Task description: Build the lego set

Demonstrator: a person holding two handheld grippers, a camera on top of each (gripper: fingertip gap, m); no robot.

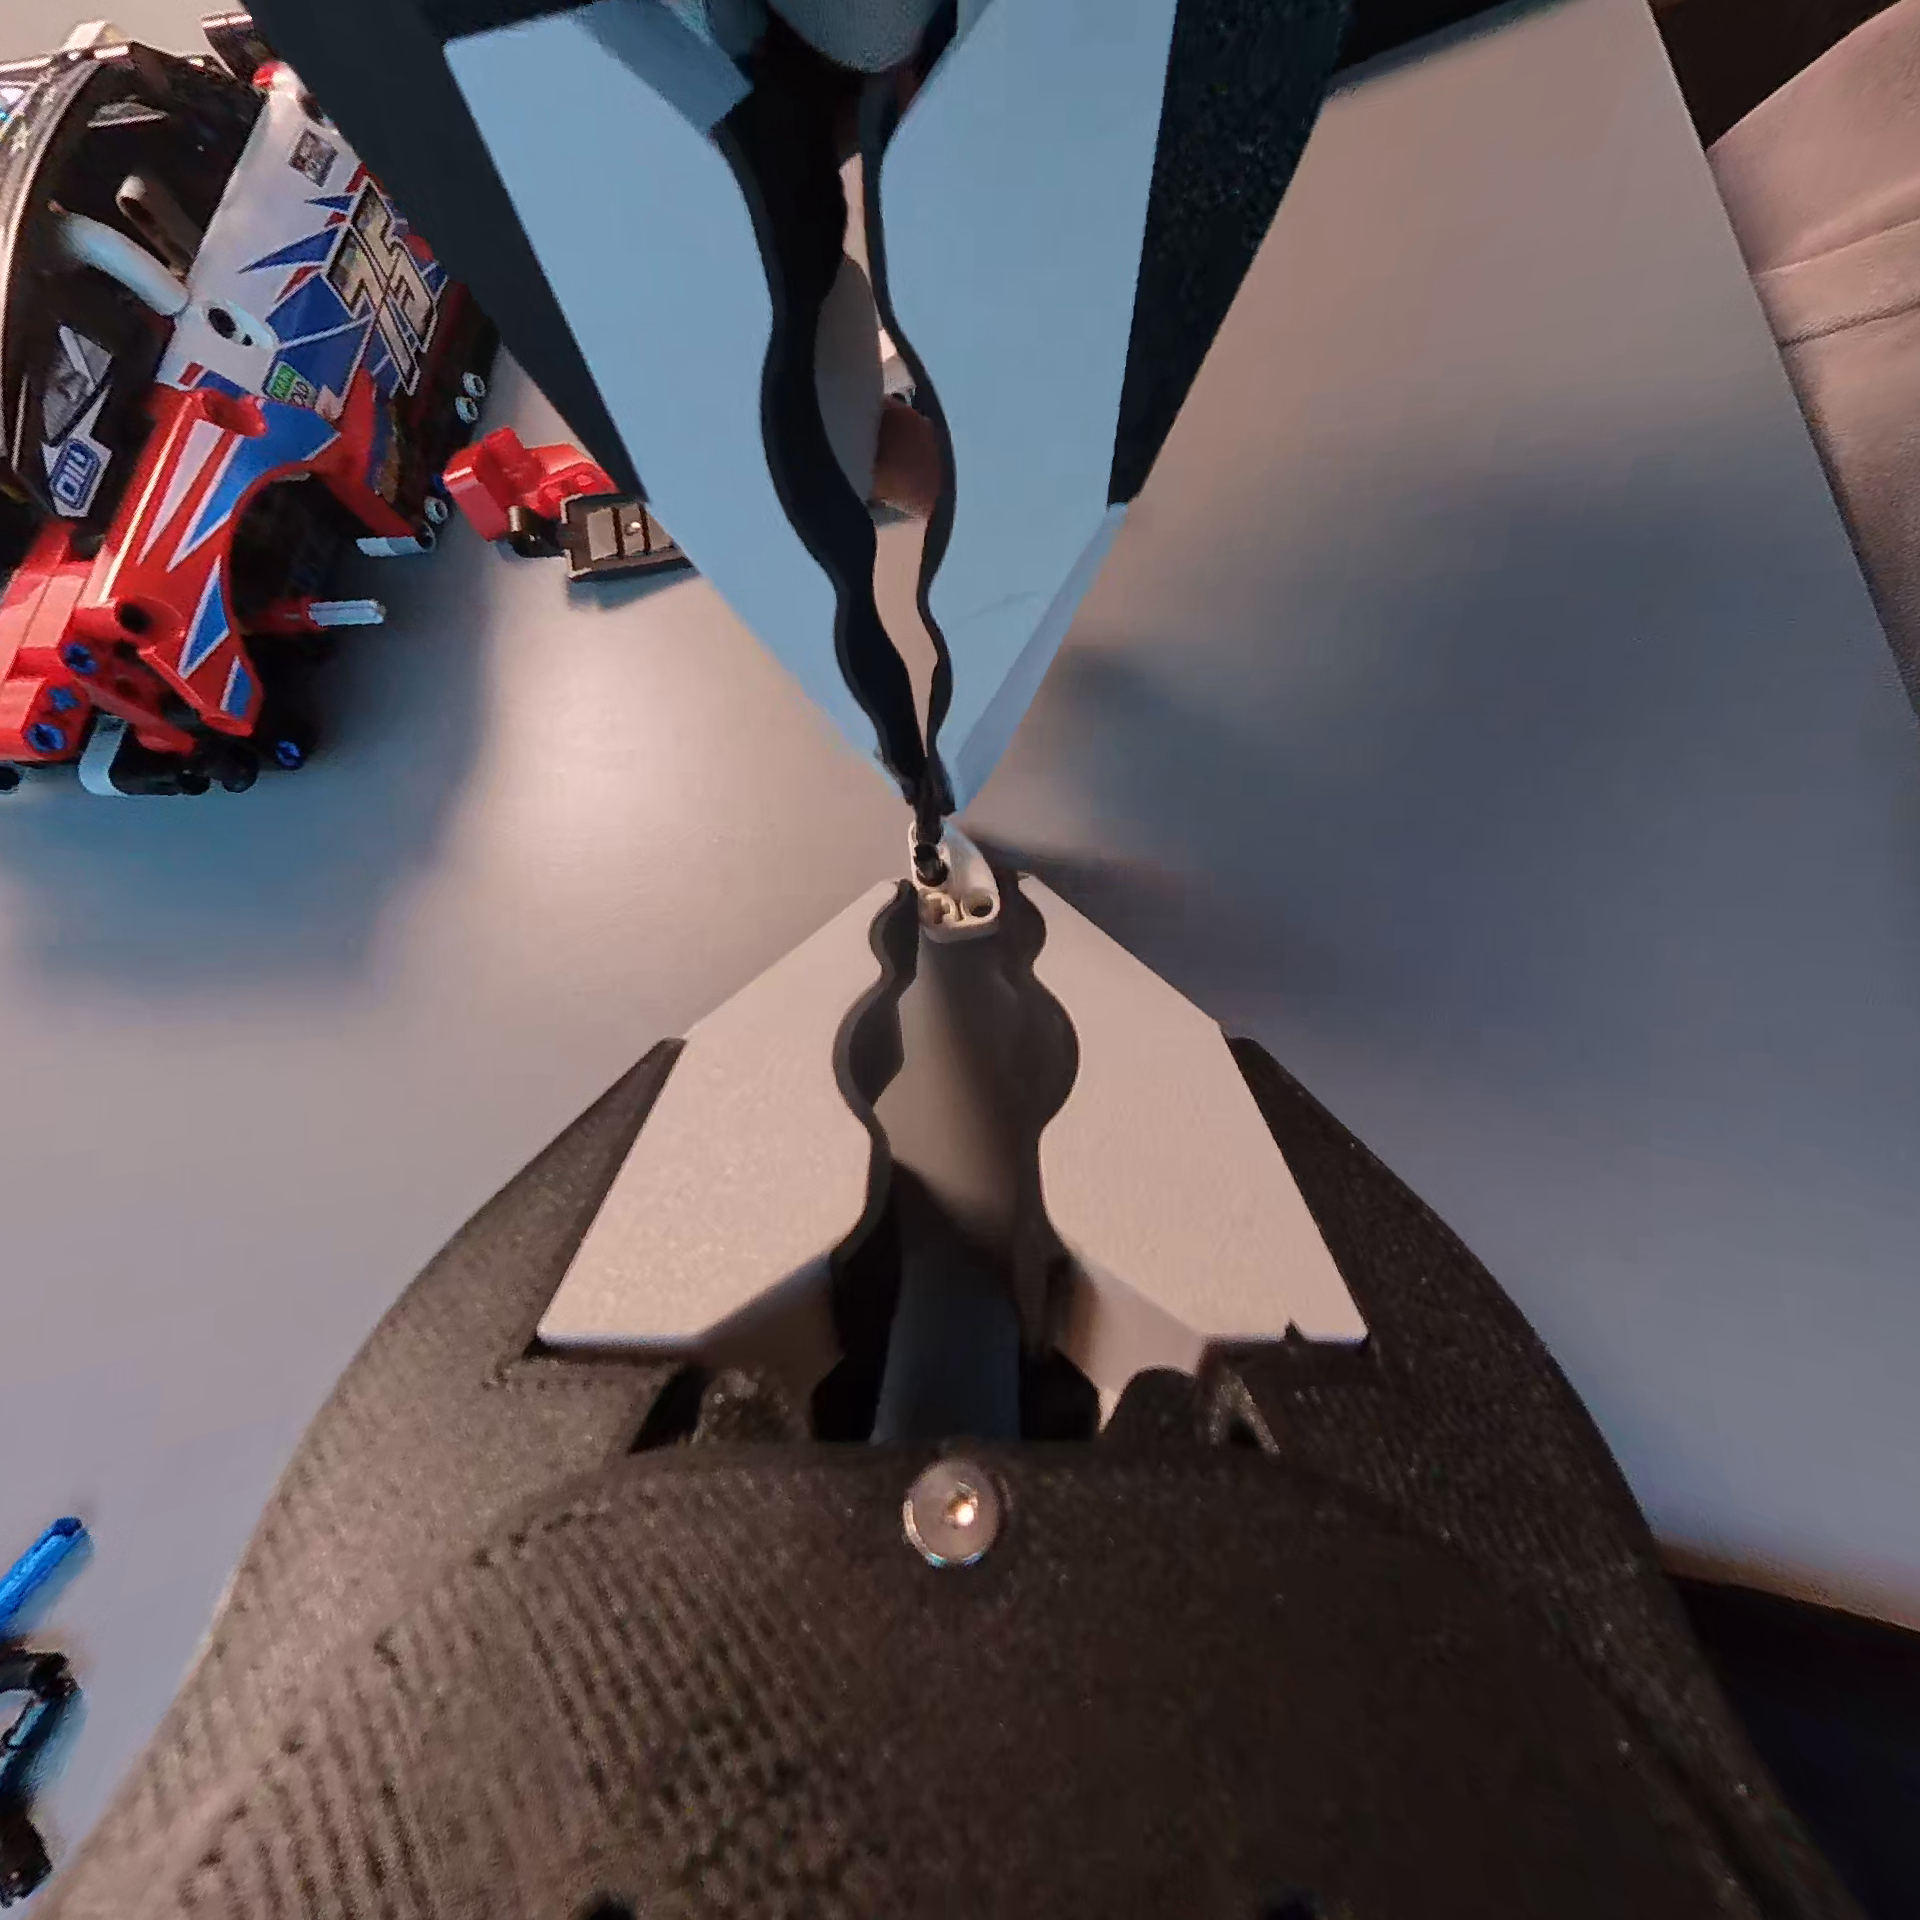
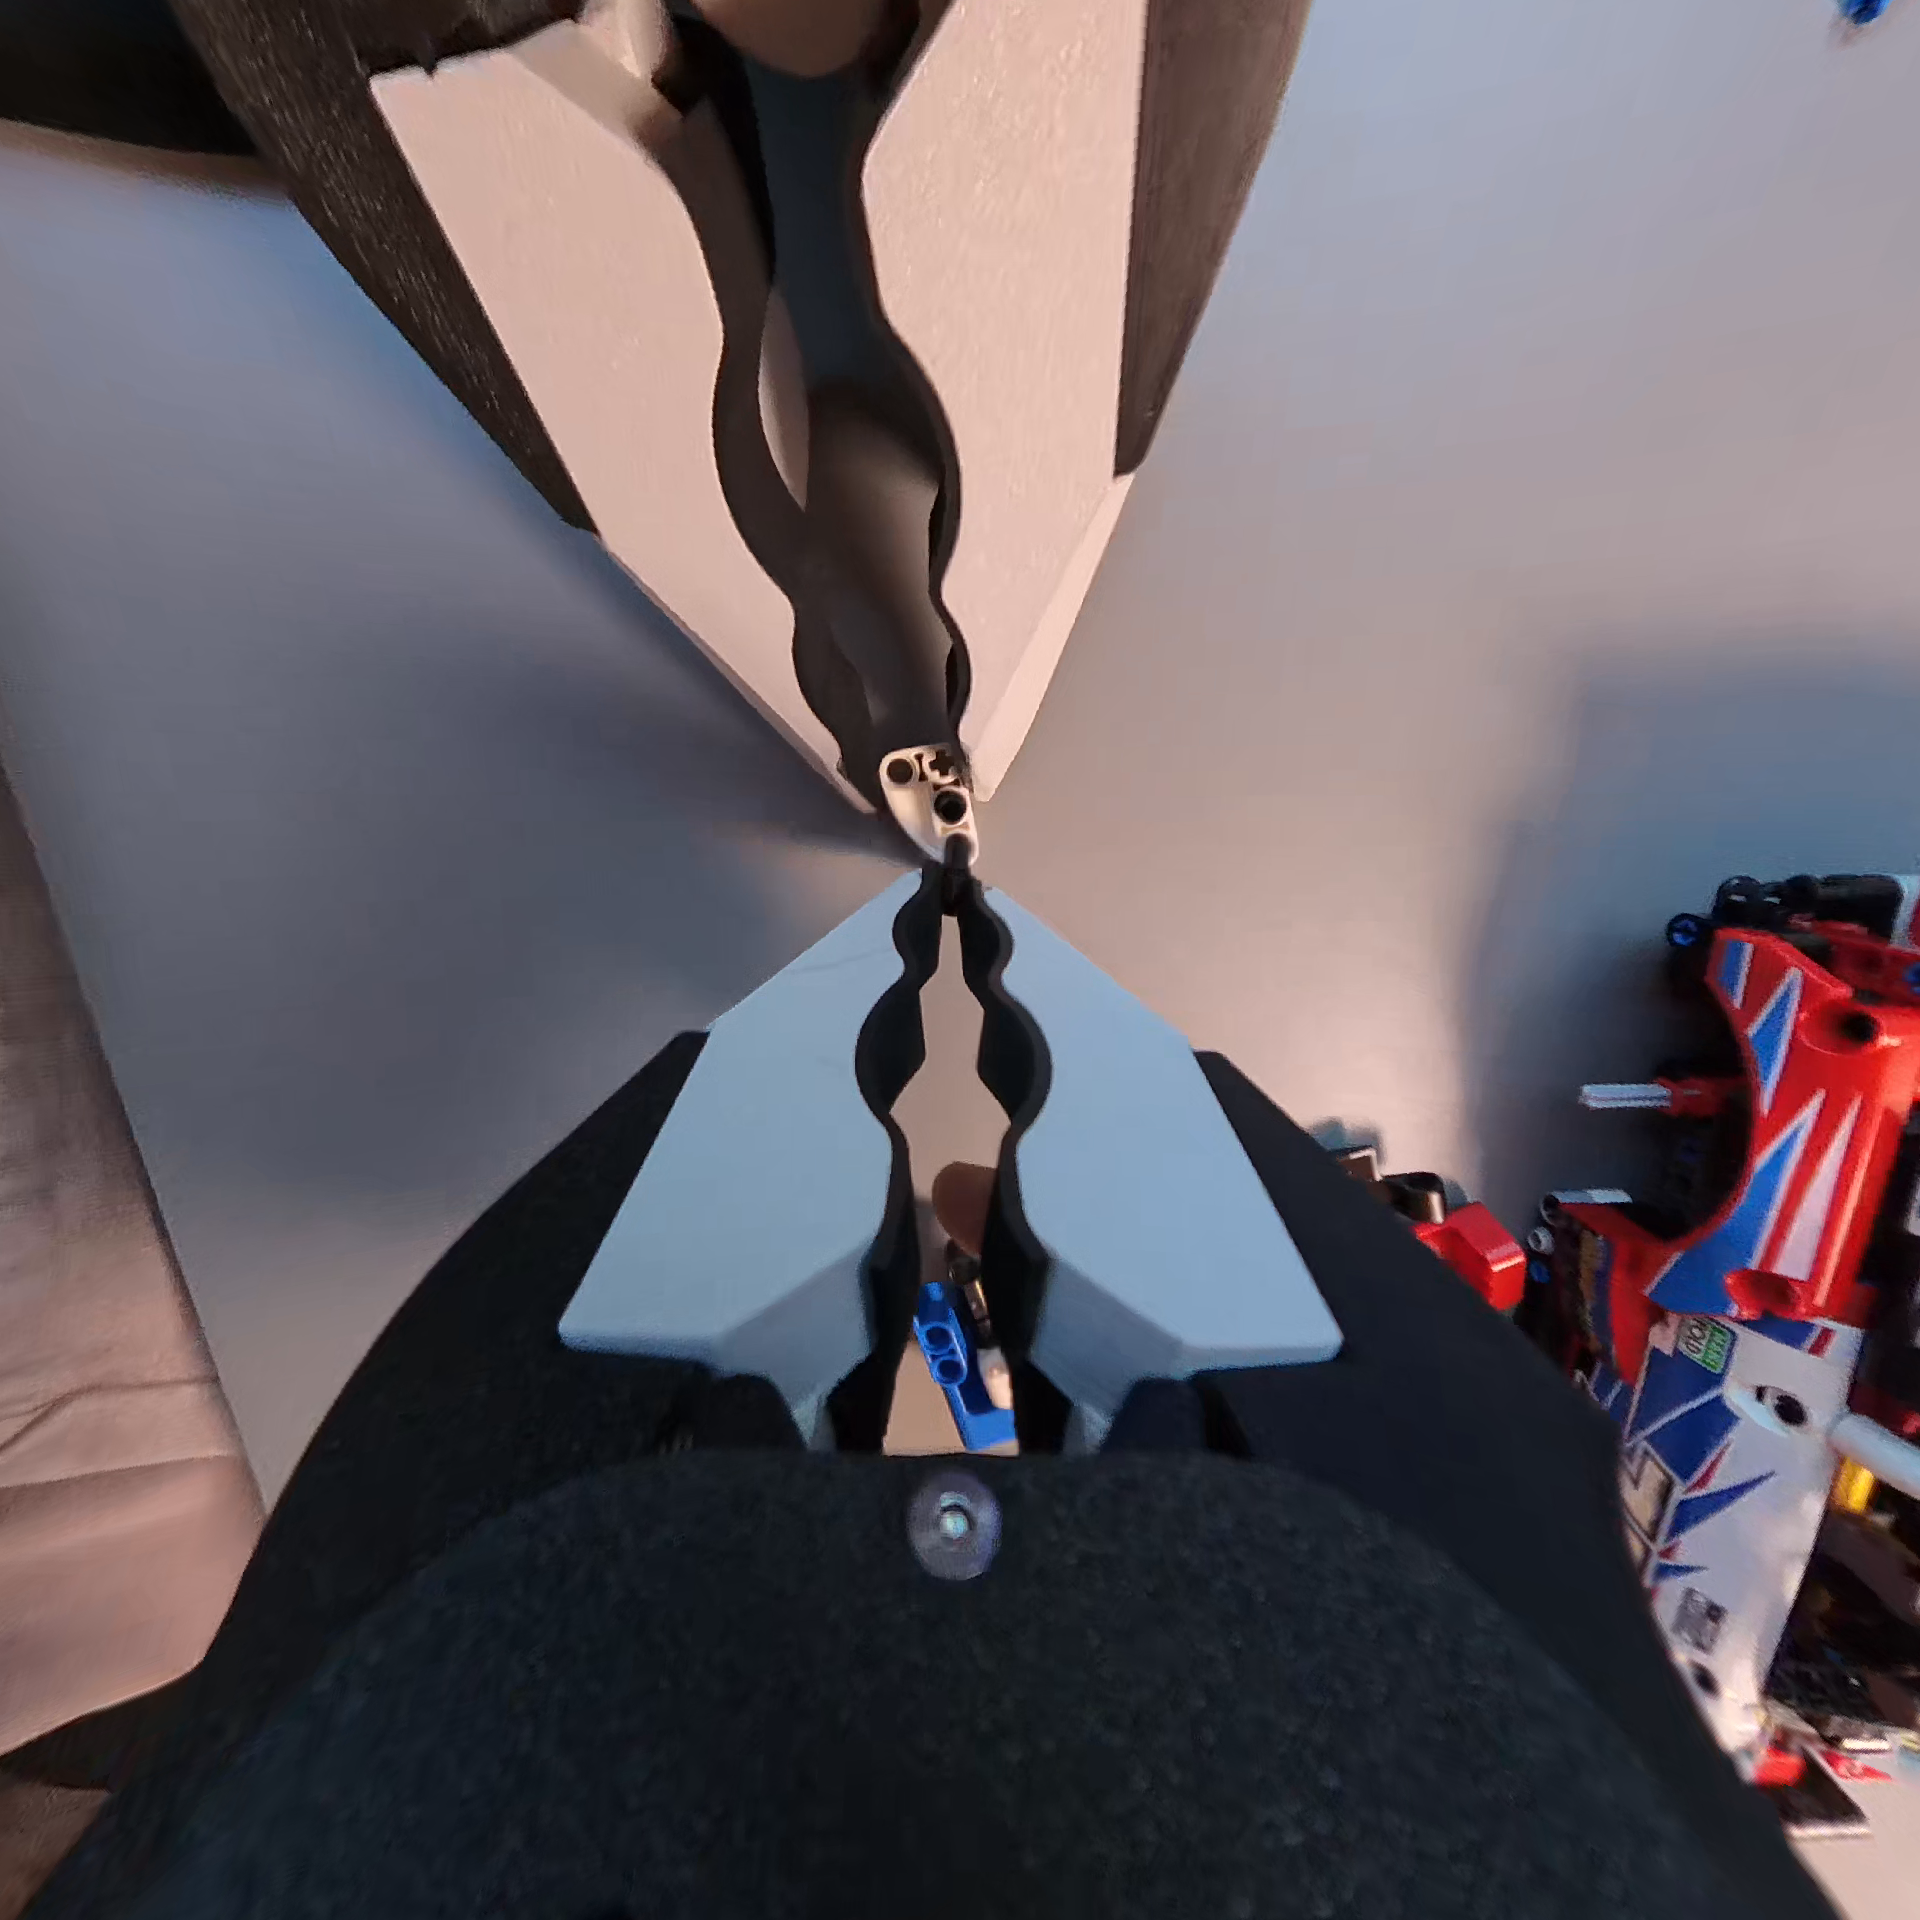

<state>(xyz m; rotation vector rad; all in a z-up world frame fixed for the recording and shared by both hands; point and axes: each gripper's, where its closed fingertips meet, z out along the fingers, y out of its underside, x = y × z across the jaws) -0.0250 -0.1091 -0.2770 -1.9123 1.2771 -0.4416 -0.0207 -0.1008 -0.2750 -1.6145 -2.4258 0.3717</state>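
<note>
the two grippers meet tip to tip above the bare grey table (image 1: 1455,727). the left gripper (image 1: 958,914) reaches forward from the lower edge of its own view, fingers drawn in and grasping a small light grey lego connector (image 1: 956,896) at the very tips. the right gripper (image 2: 951,883) comes in opposite it, its fingertips clenched on a short black pin (image 2: 954,854) whose far end sits at a hole of the connector, touching it. in the right wrist view the connector shows one cross hole and round holes, tilted between the left gripper's tips. the partly built red, white and blue lego car (image 1: 177,457) stands toward the table's left side in the left wrist view, well apart from the grippers. just beside it lies a small red and black sub-assembly (image 1: 551,509). a loose blue piece (image 1: 42,1579) and a black piece (image 1: 26,1704) lie near the table edge at the lower left of that view. another blue beam (image 2: 951,1361) shows through the gap behind the right gripper's fingers, lying on the table. a fingertip (image 2: 961,1195) shows there too.
</note>
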